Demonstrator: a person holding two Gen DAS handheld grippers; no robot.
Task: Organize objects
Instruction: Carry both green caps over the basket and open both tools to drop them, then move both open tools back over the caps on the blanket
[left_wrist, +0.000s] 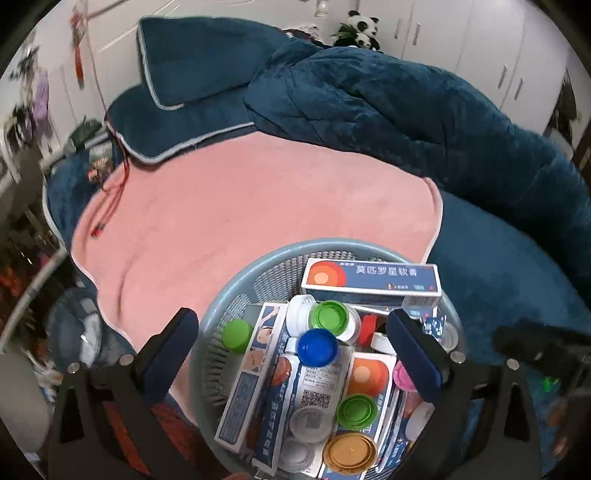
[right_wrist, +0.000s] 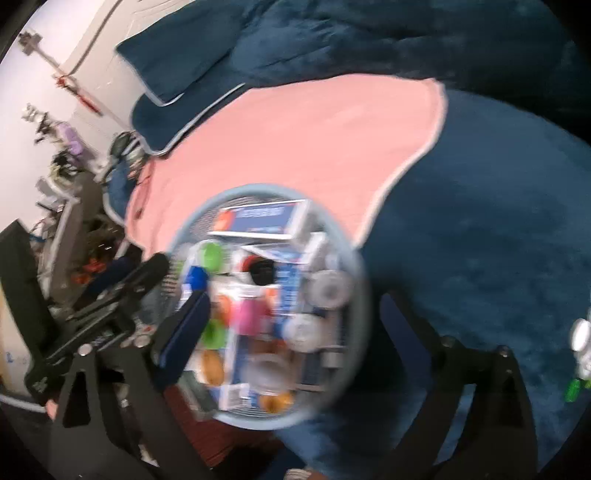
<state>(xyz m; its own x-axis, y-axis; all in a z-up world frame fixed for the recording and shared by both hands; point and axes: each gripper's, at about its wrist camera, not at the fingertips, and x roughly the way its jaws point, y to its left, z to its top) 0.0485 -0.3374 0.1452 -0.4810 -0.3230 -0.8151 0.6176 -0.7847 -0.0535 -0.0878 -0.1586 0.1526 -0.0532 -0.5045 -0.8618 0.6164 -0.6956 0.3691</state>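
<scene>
Black angular frames, silver screws at pivots, navy-blue padded fingers (left_wrist: 170, 354) on left gripper (left_wrist: 295, 350) and right gripper (right_wrist: 291, 325).

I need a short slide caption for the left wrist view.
Open left gripper hovers above a round basket filled with medicine boxes and bottles.

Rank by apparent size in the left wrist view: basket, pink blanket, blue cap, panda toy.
1. pink blanket
2. basket
3. panda toy and blue cap: look alike; the cap is much nearer the camera, so unranked.
</scene>
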